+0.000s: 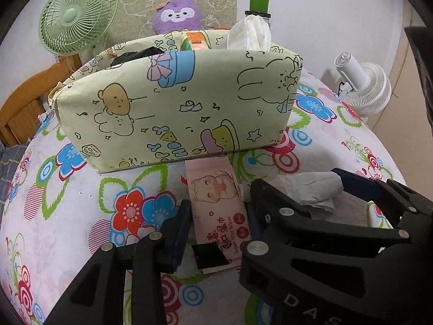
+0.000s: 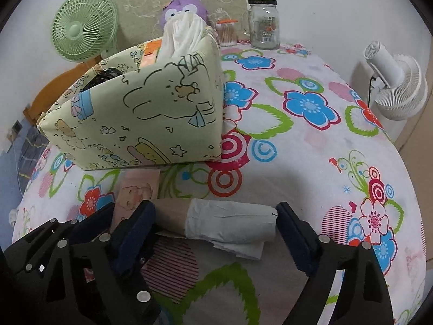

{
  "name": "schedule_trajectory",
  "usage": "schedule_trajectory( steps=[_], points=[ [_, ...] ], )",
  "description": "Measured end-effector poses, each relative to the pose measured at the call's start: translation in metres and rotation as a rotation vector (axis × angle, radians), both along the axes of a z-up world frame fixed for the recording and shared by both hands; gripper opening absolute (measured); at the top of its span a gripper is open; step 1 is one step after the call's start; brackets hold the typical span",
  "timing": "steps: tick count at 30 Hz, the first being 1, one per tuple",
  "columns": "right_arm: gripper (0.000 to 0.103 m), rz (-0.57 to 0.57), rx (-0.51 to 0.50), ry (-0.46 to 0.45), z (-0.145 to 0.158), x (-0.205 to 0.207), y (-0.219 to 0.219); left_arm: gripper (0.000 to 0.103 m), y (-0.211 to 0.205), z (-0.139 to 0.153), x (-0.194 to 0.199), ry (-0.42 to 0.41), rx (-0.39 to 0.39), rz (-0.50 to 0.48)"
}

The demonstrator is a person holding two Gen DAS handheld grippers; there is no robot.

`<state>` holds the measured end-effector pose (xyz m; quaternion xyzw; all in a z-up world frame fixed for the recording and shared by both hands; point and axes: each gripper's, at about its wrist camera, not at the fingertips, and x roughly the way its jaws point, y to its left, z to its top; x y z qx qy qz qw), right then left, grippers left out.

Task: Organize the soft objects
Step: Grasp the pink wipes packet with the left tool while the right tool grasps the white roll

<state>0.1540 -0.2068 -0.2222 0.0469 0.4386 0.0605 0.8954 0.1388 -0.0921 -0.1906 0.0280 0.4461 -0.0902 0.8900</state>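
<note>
Here, pink wet-wipes pack (image 1: 216, 214) flat, cartoon cat print

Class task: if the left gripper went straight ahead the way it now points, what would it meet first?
The left gripper already straddles the pink wipes pack; past that, probably the fabric box, though depth is unclear.

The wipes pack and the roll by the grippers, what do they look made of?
Wipes pack: thin glossy plastic film, judging by its printed, slightly wrinkled surface. Toilet paper roll: soft matte white paper on a brown cardboard core, which shows at one end.
</note>
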Motion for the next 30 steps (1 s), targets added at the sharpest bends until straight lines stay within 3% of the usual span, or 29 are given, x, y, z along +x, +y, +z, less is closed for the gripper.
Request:
schedule_trajectory(
  steps=[3, 8, 10, 11, 18, 23, 28, 30],
  points=[
    [0.082, 0.002, -0.01, -0.015, 0.002, -0.004, 0.004, 0.043, -0.002, 0.0, 0.0, -0.003, 0.003, -0.001],
    [0.08, 0.011, -0.009, -0.015, 0.004, -0.008, 0.004, 0.042, -0.001, 0.001, -0.002, 0.007, -0.007, -0.001],
    [0.064, -0.009, -0.028, -0.023, 0.006, -0.01, 0.003, 0.042, 0.0, 0.002, -0.004, -0.003, 0.007, 0.012],
    [0.061, -0.014, -0.033, -0.029, 0.008, -0.011, 0.001, 0.042, 0.001, 0.005, -0.006, -0.012, -0.002, 0.009],
    [0.059, -0.025, -0.013, -0.013, 0.013, -0.015, -0.005, 0.042, -0.001, 0.012, -0.011, -0.014, -0.017, -0.008],
    [0.059, -0.033, 0.002, 0.016, 0.009, -0.025, -0.009, 0.042, 0.006, 0.001, -0.007, 0.025, 0.01, 0.028],
    [0.06, -0.032, 0.01, 0.033, 0.013, -0.035, -0.014, 0.042, 0.002, 0.002, -0.01, 0.006, 0.047, 0.011],
    [0.065, -0.005, -0.012, 0.024, 0.015, -0.036, -0.012, 0.042, 0.002, 0.002, -0.012, 0.012, 0.051, 0.004]
  ],
)
